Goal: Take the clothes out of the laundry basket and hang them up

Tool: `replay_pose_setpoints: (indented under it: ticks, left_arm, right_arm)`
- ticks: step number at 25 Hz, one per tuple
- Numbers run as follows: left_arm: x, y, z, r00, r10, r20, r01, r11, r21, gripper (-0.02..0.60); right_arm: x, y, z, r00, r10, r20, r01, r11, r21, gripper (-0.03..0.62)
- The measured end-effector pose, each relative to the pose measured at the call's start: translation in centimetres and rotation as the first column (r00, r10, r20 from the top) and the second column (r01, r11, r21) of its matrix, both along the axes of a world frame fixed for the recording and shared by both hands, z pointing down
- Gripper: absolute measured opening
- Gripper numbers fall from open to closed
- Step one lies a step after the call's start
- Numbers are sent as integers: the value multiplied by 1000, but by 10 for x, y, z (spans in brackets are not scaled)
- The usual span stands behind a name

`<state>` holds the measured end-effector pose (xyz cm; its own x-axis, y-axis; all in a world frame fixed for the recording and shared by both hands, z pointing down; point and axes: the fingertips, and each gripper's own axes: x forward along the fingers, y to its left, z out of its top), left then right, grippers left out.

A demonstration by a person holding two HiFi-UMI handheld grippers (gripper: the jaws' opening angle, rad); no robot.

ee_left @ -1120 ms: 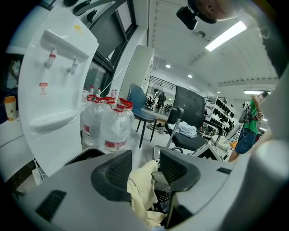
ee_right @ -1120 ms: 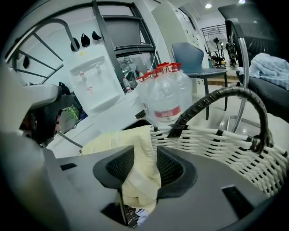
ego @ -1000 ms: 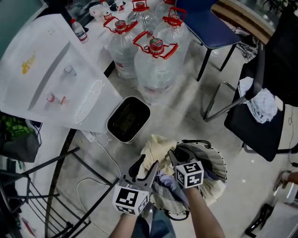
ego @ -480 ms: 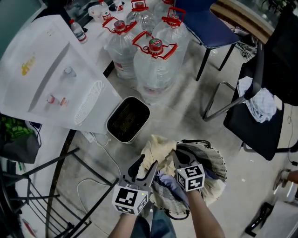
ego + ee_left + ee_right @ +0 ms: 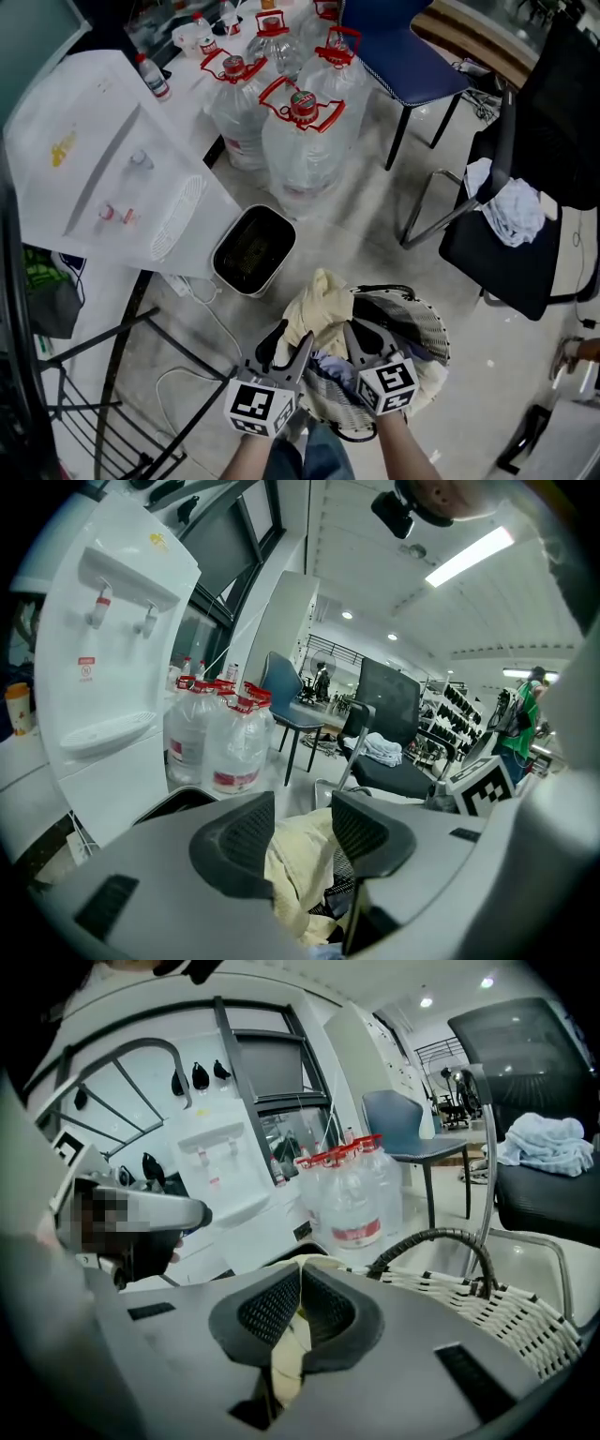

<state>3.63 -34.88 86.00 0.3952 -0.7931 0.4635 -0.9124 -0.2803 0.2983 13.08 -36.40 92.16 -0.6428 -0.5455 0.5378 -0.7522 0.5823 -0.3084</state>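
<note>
"Where's the basket?"

"On the floor just before me. A cloth hangs over its left rim, between my right gripper's jaws. My left gripper is just left of that."

"Behind it?"

"A bin, back and left, at the dispenser's foot. Bottles stand behind the bin."

"On the right?"

"A chair with a towel on it, and a second chair behind the bottles."

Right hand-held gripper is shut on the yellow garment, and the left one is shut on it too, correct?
Not the left: the left gripper view shows the left hand-held gripper with jaws apart, not pinching the yellow garment. The right hand-held gripper is shut on it.
</note>
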Motion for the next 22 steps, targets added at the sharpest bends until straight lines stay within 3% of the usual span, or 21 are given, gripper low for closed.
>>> replay_pose_setpoints:
  ticks: [14,18,22]
  left_arm:
    - [14,33,-56,998,60,-7,-60,998,25,196]
    - [23,45,-83,996,85,-15,-84,996,29,196]
    - [31,54,-110,994,108,-20,-107,993,46,196]
  right_arm:
    - [44,23,-161,966,143,216,-177,973,146,6]
    - [50,34,-197,963,152,223,-190,969,158,6]
    - [59,42,-234,937,200,285,-251,956,153,6]
